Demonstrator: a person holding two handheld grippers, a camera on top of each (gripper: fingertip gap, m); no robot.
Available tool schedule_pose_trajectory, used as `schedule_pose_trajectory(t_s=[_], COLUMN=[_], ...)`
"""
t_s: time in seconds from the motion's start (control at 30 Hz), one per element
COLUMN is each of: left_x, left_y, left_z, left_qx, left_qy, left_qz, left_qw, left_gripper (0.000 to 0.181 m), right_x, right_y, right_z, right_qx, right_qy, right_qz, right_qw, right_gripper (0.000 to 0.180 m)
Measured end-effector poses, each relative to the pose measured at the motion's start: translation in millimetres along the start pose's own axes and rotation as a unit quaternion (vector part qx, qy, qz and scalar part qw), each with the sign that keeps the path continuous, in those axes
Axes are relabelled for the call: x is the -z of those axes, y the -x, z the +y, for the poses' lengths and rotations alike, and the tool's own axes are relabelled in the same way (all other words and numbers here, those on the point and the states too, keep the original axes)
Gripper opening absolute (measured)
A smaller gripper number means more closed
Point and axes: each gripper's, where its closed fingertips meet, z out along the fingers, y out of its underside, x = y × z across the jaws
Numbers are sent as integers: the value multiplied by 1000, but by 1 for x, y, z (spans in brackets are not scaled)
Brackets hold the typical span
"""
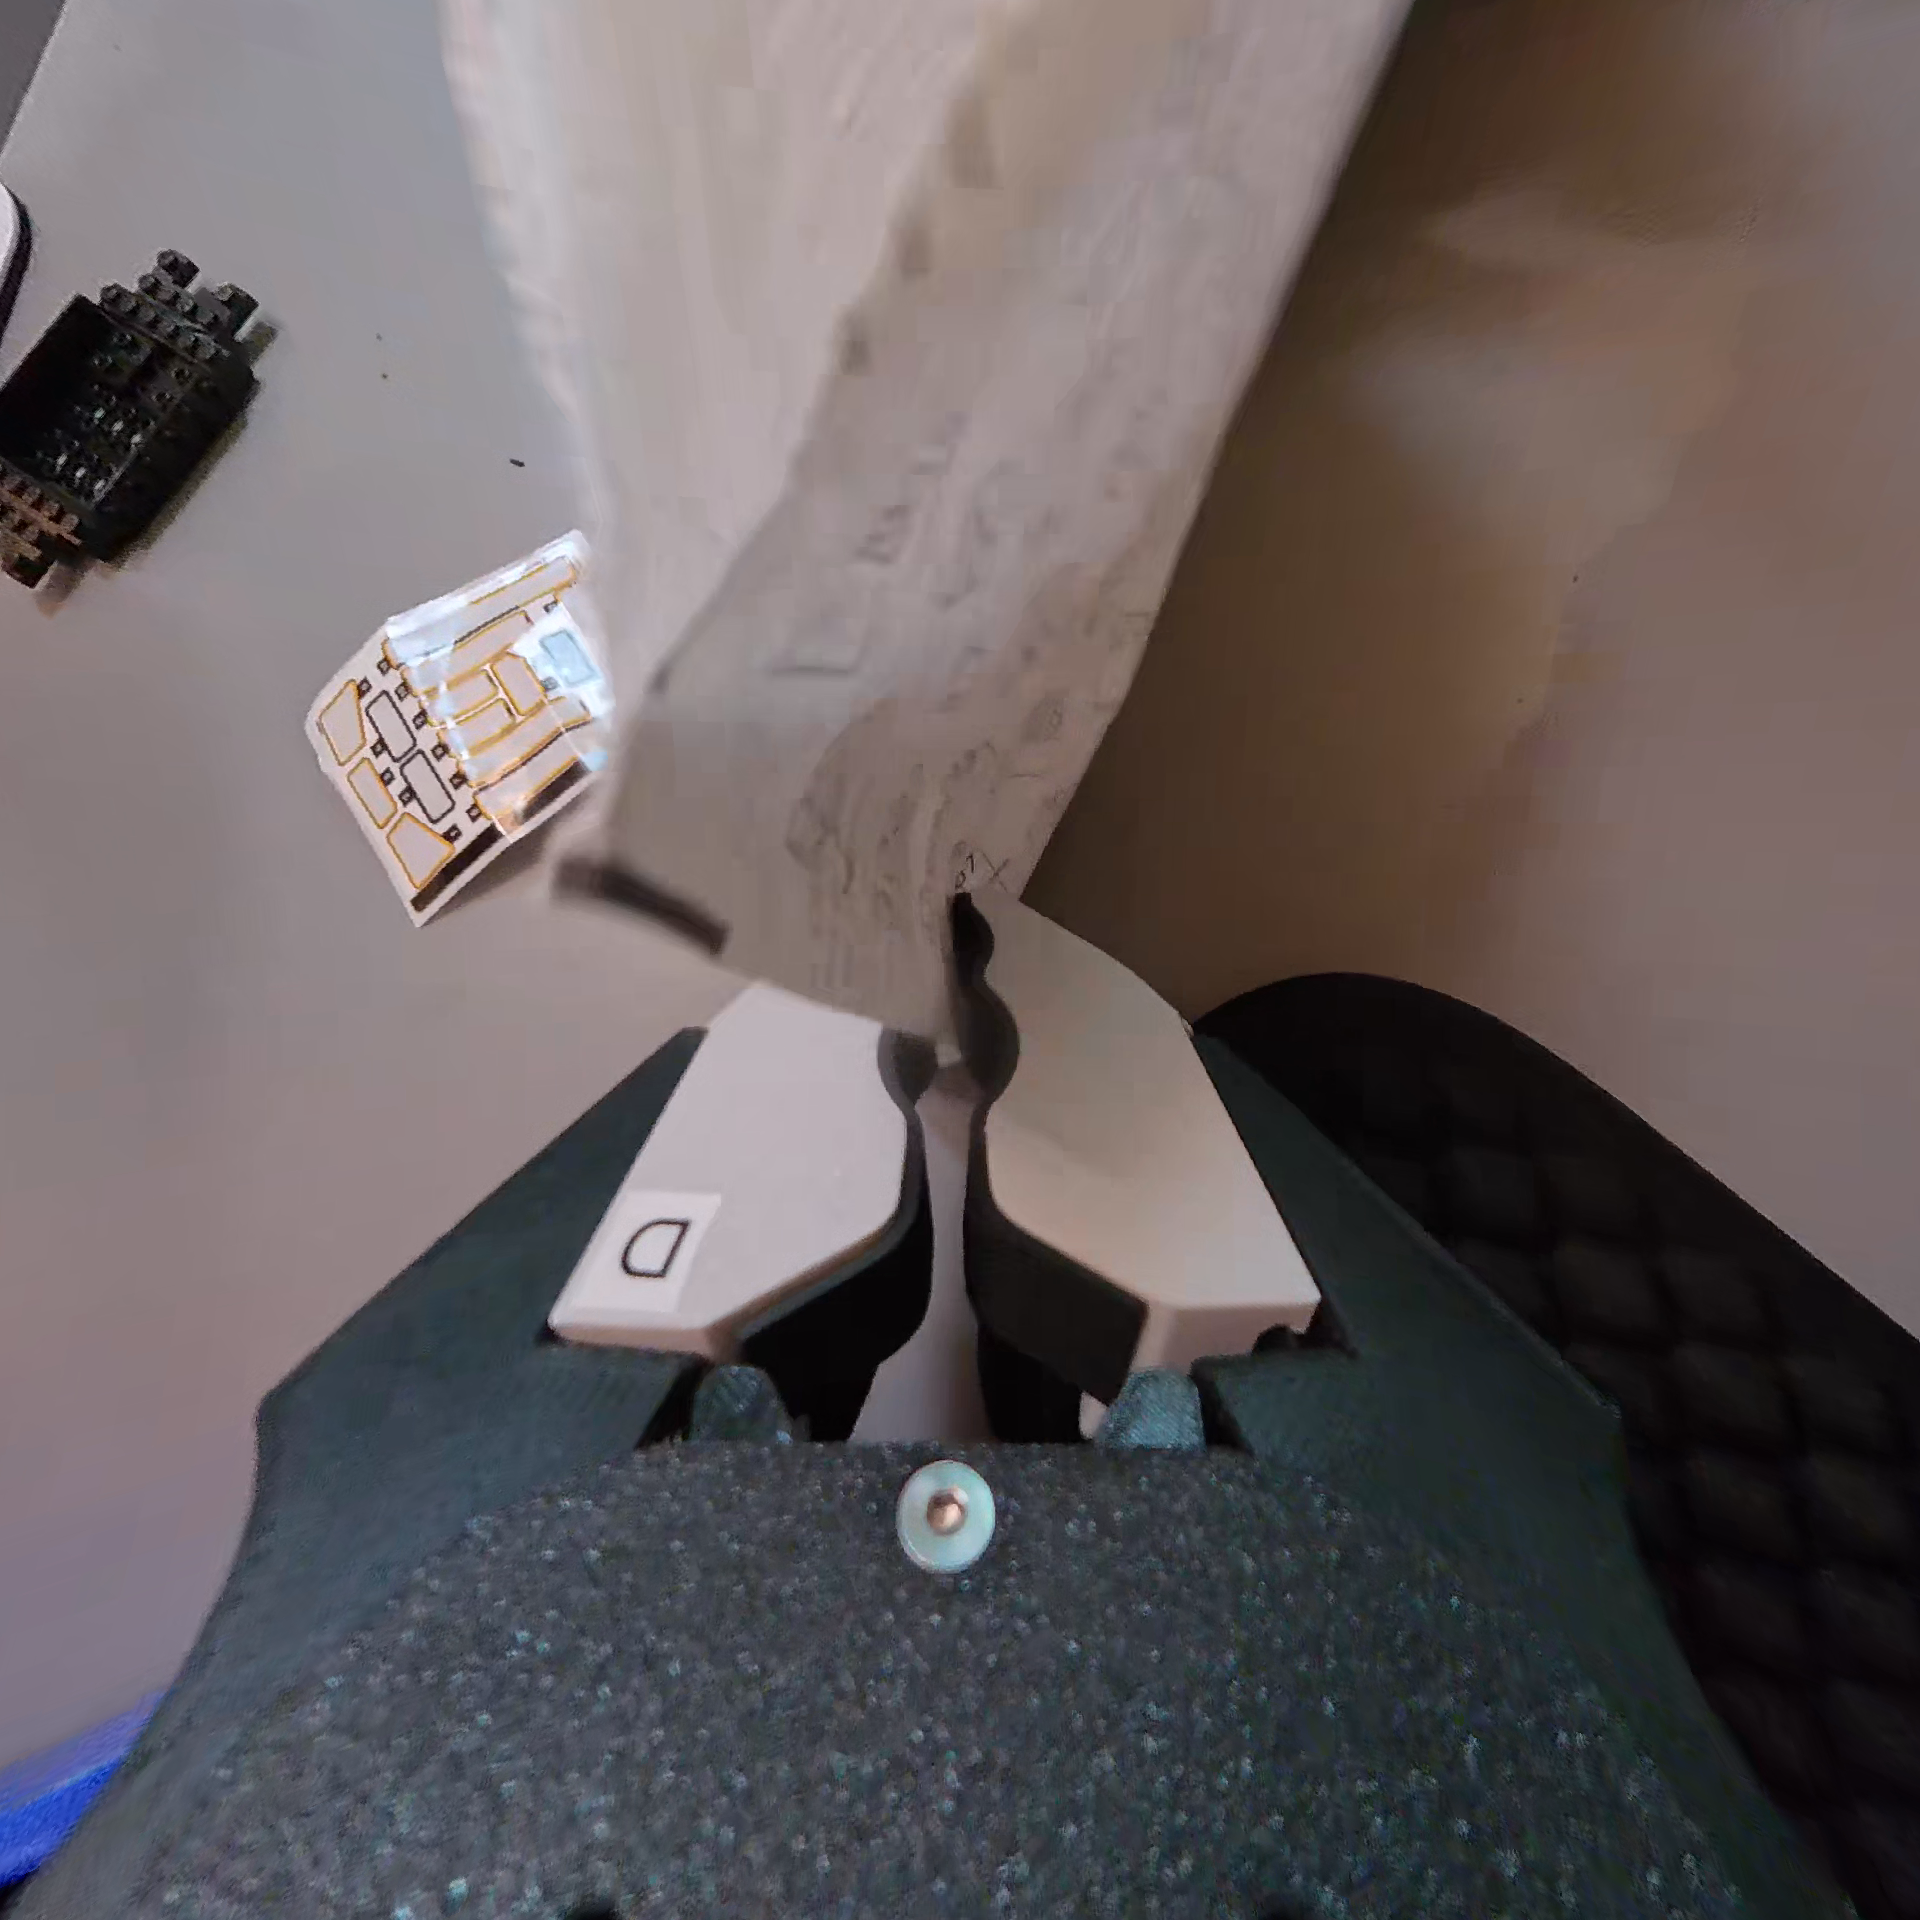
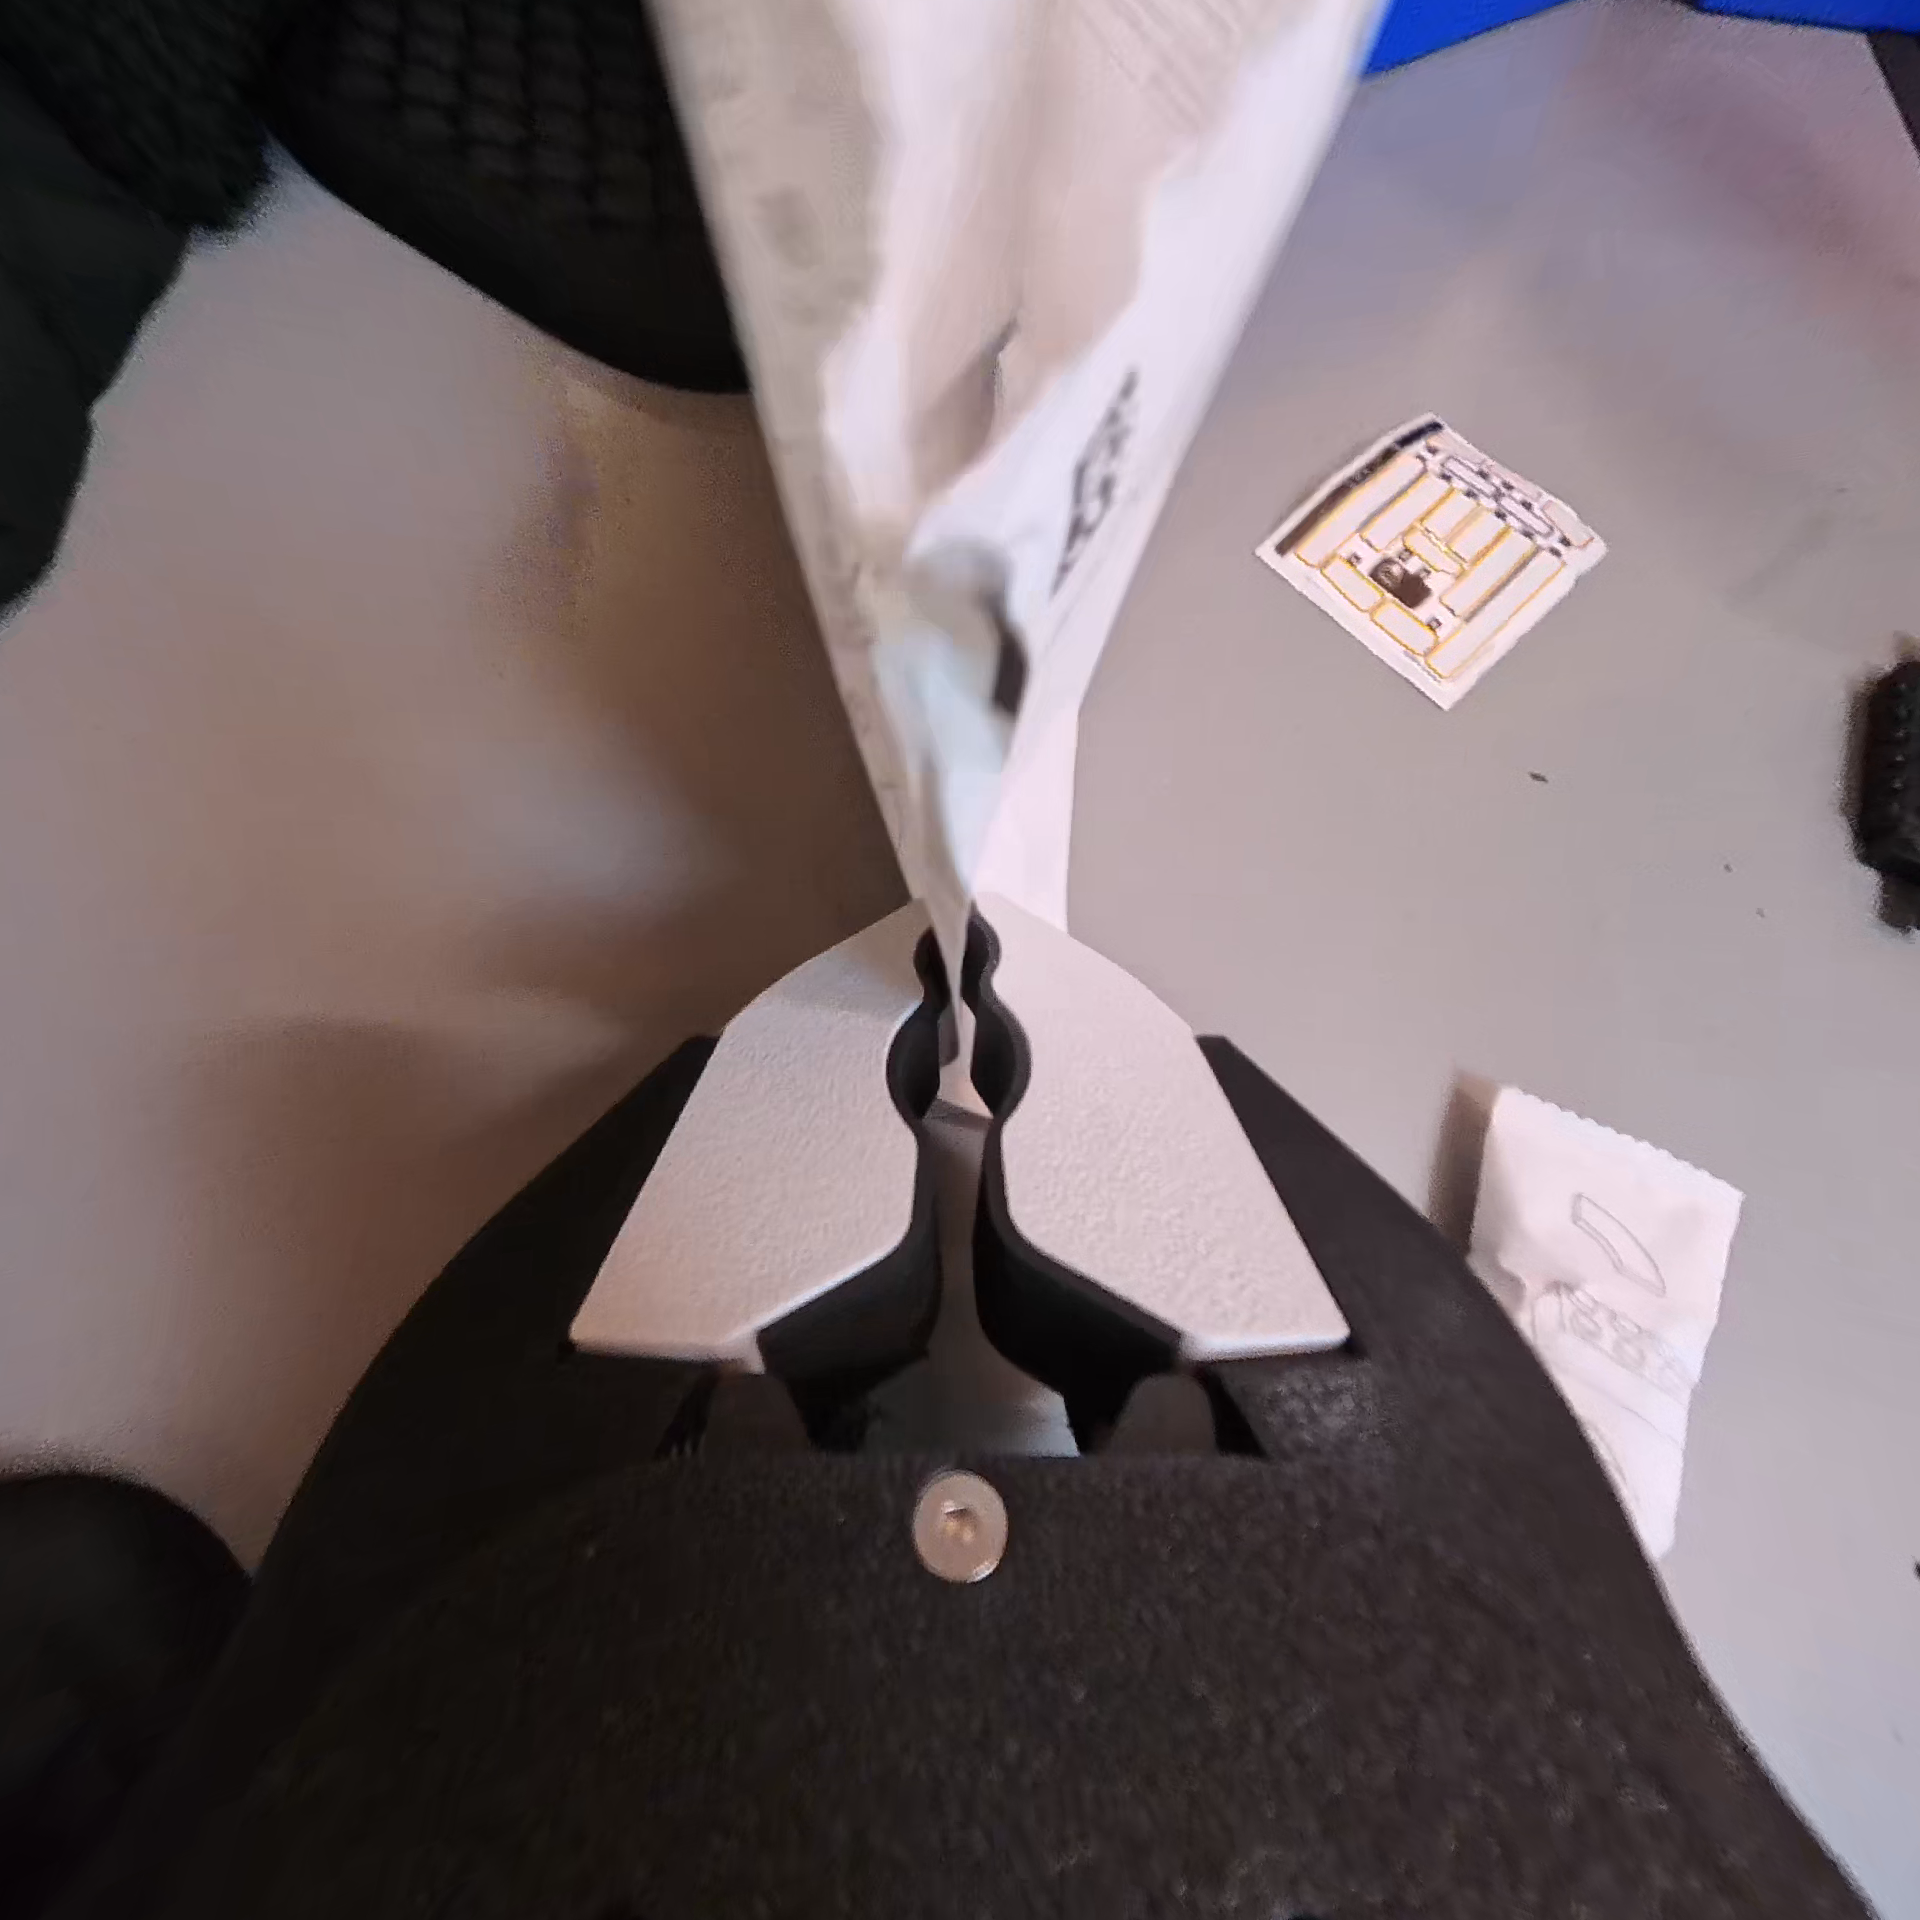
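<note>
Both my grippers are clamped on the same white paper bag, held up above the grey worktop [image 2: 1455,935]. My left gripper [image 1: 951,935] pinches the bag [image 1: 883,468] by its lower edge, fingertips closed on the paper; the bag rises away from the fingers, blurred, with faint printing on its side. My right gripper [image 2: 956,935] pinches the bag [image 2: 987,312] the same way, its wavy black pads shut on a gathered corner, dark print showing on the creased paper above.

On the worktop beside the bag lies a small white sticker sheet [image 1: 462,727] with gold-outlined shapes, partly under clear film in the left wrist view; it also shows in the right wrist view [image 2: 1429,561], just right of the bag. A black brick-built piece [image 1: 114,436] sits near the worktop's left edge in the left view. A small white paper packet [image 2: 1600,1288] with a serrated top lies beside my right gripper. Black quilted fabric [image 1: 1662,1351] lies past the worktop's edge.
</note>
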Motion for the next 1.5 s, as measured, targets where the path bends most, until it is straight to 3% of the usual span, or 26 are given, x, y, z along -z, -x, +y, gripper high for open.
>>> schedule_pose_trajectory(t_s=[0.33, 1.0, 1.27, 1.5], left_x=[-17, -44, -9, -4], left_y=[-5, -19, -8, -5], left_z=[-7, -33, -35, -33], left_qx=[-12, -8, 21, 35], left_qy=[-5, -43, -97, -105], left_qz=[-1, 49, 38, 42], left_qw=[1000, 998, 994, 993], left_gripper=[0, 0, 0, 0], right_x=[-15, -37, 8, 24], right_y=[8, 15, 1, -8], right_z=[-9, -22, -24, -15], right_qx=[58, 28, -20, -55], right_qy=[11, -11, -64, -72], right_qz=[19, -14, -6, -5], right_qw=[998, 999, 998, 996], right_gripper=[0, 0, 0, 0])
